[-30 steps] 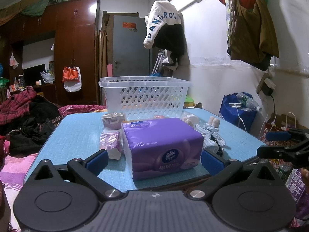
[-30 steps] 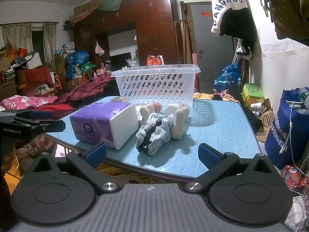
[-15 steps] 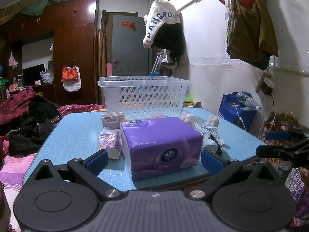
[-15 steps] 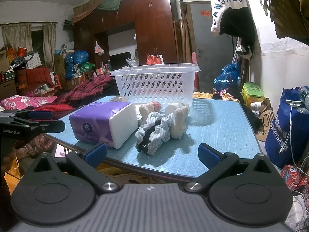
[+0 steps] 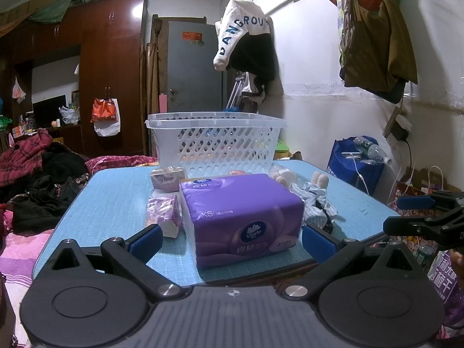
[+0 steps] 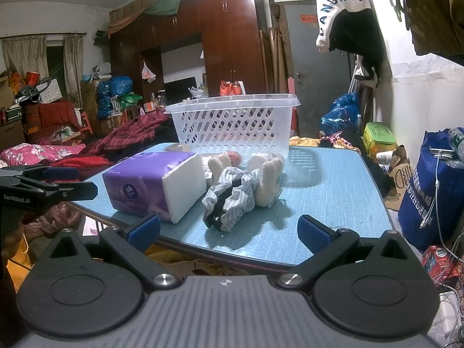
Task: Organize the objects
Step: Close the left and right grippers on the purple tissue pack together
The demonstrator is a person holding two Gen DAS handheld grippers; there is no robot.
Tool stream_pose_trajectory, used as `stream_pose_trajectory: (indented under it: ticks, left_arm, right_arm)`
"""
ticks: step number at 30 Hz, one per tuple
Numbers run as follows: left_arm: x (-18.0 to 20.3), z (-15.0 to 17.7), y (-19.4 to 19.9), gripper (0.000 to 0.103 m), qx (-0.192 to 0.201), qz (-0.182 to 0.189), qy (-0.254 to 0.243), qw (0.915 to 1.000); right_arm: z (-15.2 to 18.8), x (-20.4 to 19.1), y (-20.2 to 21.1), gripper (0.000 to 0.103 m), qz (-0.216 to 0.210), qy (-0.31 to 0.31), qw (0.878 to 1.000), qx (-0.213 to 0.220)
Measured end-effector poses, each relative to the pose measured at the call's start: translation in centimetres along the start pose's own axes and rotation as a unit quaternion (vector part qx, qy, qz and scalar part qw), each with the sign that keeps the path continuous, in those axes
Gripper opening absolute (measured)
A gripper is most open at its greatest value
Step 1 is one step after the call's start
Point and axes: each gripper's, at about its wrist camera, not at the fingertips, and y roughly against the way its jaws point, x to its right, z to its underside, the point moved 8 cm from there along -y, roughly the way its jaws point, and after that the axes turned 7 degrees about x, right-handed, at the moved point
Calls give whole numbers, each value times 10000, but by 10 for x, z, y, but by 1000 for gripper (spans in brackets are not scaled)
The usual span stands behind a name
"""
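purple tissue pack [image 5: 240, 214], white lattice basket [image 5: 214, 142], blue table [image 6: 327, 185], seemingly blue-white striped cloth [image 6: 232, 194].

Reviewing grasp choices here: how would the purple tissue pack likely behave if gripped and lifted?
The purple tissue pack is probably light for its bulk and squashy, being film-wrapped soft paper. The glossy wrap may slip. Its broad flat base on the table makes tipping unlikely.

A tall dark wooden wardrobe [image 6: 232, 43] fills the far wall, bundles piled on top. Right of it stands a grey door [image 5: 194, 66]. A white wall [image 5: 313, 87] runs along the right, clothes hanging. Far left, a curtained window [image 6: 58, 61]; heaped bedding [image 6: 43, 153] below.
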Motion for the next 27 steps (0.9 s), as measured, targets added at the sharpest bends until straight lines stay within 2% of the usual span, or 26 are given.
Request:
stream_pose_trajectory:
  ticks: [3, 7, 9, 11, 13, 15, 16, 20, 24, 27]
  left_arm:
    - [0, -1, 1, 103, 62, -23, -6, 10000]
    - [-7, -14, 11, 103, 699, -19, 207, 9973]
    - [-16, -23, 15, 103, 1022, -111, 311, 9942]
    - [-28, -34, 17, 103, 1319, -165, 397, 9903]
    - [-37, -48, 17, 103, 1595, -43, 396, 9864]
    - [-45, -61, 13, 103, 1894, 159, 374, 9811]
    - [-49, -64, 12, 103, 1935, 175, 376, 9802]
    - [-64, -58, -4, 103, 1470, 227, 406, 9880]
    - [-69, -43, -10, 103, 1296, 186, 322, 9909]
    - [-69, -30, -13, 103, 1168, 259, 307, 9923]
  right_arm:
    - [0, 0, 0, 103, 16, 18, 10000, 47]
    - [-6, 0, 2, 103, 14, -7, 9990, 450]
    - [-15, -2, 1, 103, -141, -49, 9965, 824]
    - [-27, -1, 0, 103, -154, 40, 9903, 1378]
    - [-39, 1, -5, 103, 149, 181, 9824, 1852]
    - [-49, 1, -16, 103, 242, 307, 9800, 1952]
    - [-52, -1, -20, 103, 166, 302, 9802, 1952]
    - [-57, -13, -34, 103, -268, 293, 9780, 2047]
    - [-41, -26, -55, 103, -520, 89, 9870, 1519]
    - [-26, -31, -60, 103, -811, -27, 9868, 1400]
